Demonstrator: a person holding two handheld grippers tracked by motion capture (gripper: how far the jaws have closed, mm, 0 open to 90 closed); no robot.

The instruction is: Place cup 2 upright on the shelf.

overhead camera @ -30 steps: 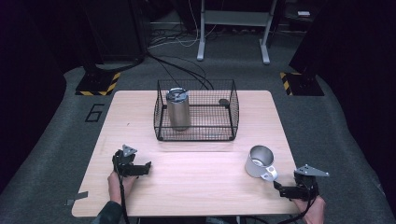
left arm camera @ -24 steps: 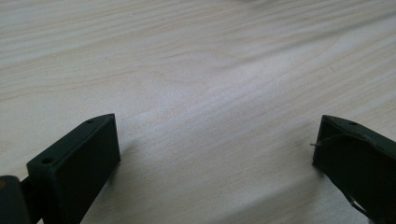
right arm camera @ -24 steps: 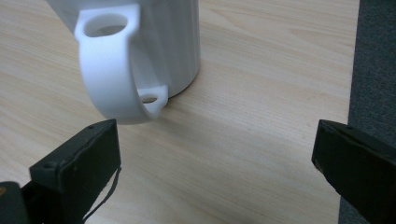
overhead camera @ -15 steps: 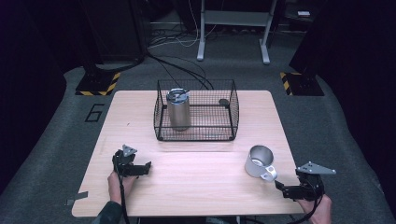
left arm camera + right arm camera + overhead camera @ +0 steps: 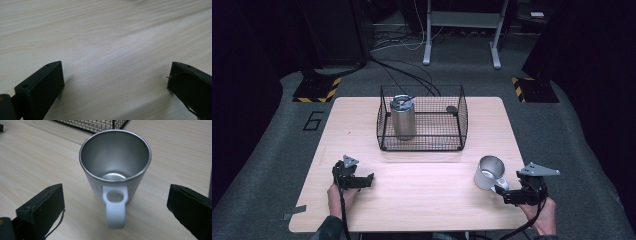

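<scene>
pale wooden table (image 5: 422, 190), upright steel mug (image 5: 115, 162) with white handle, right hand-held gripper (image 5: 115, 220) wide open, holding nothing

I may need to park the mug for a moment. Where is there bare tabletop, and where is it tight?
Bare table runs between the left gripper and the steel mug, in front of the wire basket. Strips beside the basket are free too. It is tight at the mug, with the right gripper open just behind its handle.

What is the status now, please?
Right gripper open, facing upright steel mug with white handle. Left gripper open over wooden table. Path clear.
</scene>
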